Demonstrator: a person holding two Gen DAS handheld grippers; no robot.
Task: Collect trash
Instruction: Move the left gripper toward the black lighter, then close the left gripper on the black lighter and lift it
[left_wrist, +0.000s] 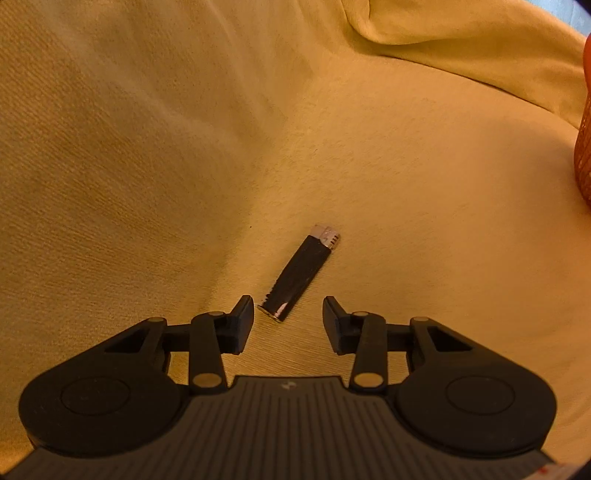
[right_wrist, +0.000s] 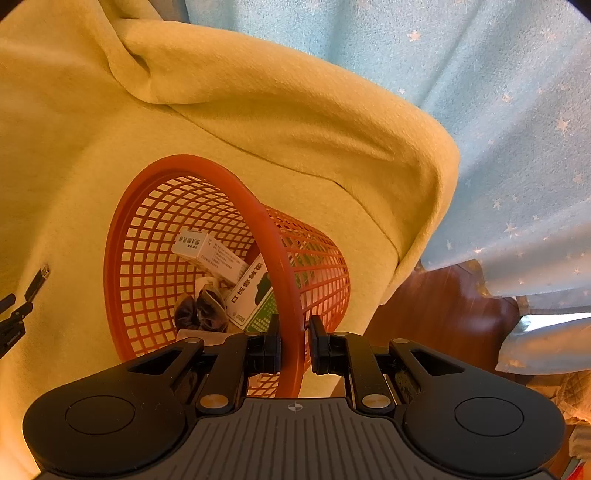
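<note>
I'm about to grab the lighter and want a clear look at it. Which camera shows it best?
The left wrist view: the lighter lies whole on the yellow blanket, just ahead of the open left tongs. The right wrist view shows it only small at the left edge, beside the red basket.

We note a black lighter (left_wrist: 298, 275) with a silver metal head, lying flat on the yellow blanket (left_wrist: 147, 147), head pointing away and slightly right. An orange mesh basket (right_wrist: 147, 258) stands tilted on the same blanket; inside we see two printed cartons (right_wrist: 208, 254) and a dark crumpled scrap (right_wrist: 201, 310) at the bottom.
</note>
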